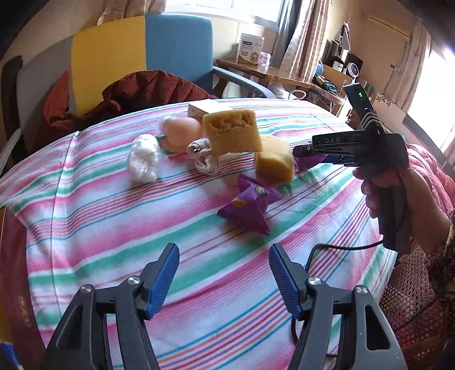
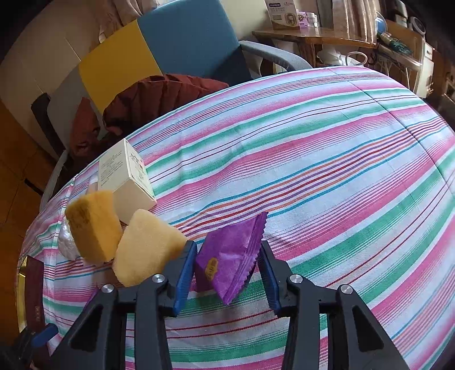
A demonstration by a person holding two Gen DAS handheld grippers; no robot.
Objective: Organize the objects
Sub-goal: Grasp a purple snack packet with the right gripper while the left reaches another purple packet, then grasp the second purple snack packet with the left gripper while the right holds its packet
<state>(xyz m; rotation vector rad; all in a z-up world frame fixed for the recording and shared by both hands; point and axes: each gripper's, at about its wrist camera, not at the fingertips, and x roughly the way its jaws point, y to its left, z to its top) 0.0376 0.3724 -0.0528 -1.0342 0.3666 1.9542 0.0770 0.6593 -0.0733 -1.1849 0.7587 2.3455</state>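
Sunlit window point(image 1: 227, 8), yellow-blue chair point(image 1: 142, 54)

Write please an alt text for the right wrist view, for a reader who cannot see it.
The right claw stands open around a purple snack packet on a striped cloth. Two yellow sponges and a white box lie to its left.

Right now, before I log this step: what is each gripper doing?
Left gripper: open, holding nothing, above the striped bedspread.
Right gripper: open around a purple snack packet, fingers not visibly pressing it.
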